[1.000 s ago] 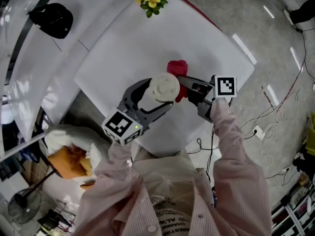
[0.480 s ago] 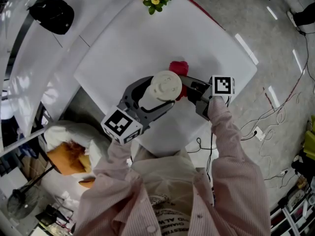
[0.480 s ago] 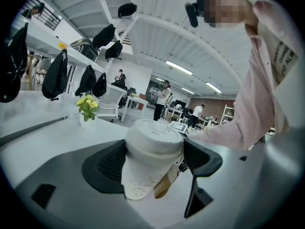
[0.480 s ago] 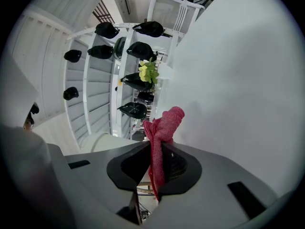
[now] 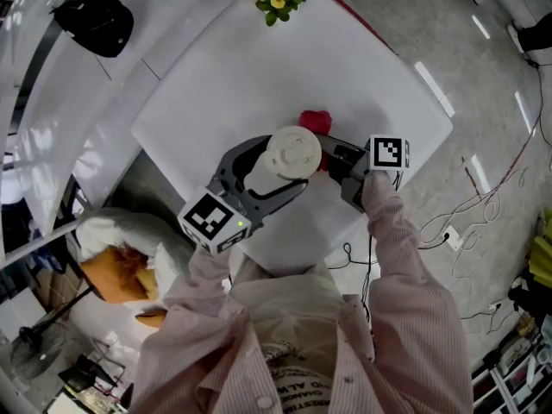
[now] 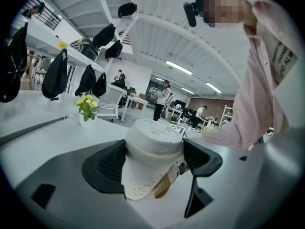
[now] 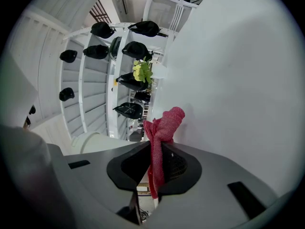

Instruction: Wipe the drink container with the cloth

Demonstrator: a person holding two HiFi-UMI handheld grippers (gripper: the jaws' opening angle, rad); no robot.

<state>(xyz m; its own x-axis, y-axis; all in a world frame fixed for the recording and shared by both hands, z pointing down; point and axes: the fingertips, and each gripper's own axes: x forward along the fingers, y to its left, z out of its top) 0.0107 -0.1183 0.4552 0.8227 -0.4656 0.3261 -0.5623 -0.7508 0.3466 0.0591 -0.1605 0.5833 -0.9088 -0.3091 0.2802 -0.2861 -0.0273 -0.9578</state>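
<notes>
Cup (image 6: 152,149), lidded, sits clamped between the jaws of the left gripper (image 5: 283,164) over the table (image 5: 259,67); the right gripper (image 7: 157,168), just beside it, pinches the red cloth (image 7: 162,128). In the head view the lid (image 5: 291,149) hides the cup's wall, so cloth-to-cup contact cannot be told.

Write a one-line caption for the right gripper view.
Right gripper shut on a red cloth that bunches up past its jaws, white table beyond.
</notes>
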